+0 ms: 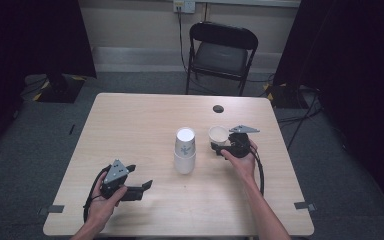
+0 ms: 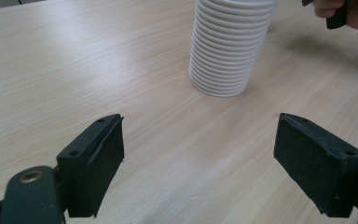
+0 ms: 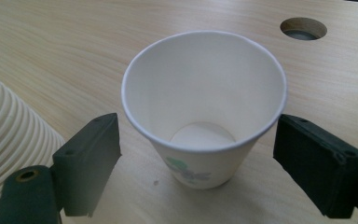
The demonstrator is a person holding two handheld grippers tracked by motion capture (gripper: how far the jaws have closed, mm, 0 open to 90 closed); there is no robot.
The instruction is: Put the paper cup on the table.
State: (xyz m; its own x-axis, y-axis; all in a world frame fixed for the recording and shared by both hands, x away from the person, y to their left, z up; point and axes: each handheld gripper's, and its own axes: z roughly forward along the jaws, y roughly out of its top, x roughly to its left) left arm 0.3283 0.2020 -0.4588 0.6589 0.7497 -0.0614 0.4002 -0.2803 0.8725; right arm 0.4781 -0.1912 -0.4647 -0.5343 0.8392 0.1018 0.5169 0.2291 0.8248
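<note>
Your single paper cup (image 3: 204, 109) stands upright and open-mouthed on the table (image 1: 130, 125), right of centre and nearer the far edge, just beside the stack of paper cups (image 1: 185, 150). It is white, thin-rimmed and tapered, with a small green print low on its side. Your right gripper (image 3: 196, 163) has its two black jaws spread wide, one on each side of the cup, and neither pad touches the wall. In the high view the same cup (image 1: 218, 134) sits at the far end of that right gripper (image 1: 219, 146), with your right hand (image 1: 242, 160) wrapped around the body.

The stack stands mouth-down near the table's centre, its nested rims forming close white ridges down the side (image 2: 228, 46).

Your left gripper (image 2: 198, 154) points toward the stack from the near left part of the table, jaws released and wide apart over bare wood. Your left hand (image 1: 105, 202) holds it close to the near edge.

The tabletop is pale wood-grain laminate with rounded corners and a round cable hole (image 3: 303, 28) near the far edge. Beyond it a black folding chair (image 1: 221, 52) stands on grey carpet against a light wall, with dark curtains on both sides.
</note>
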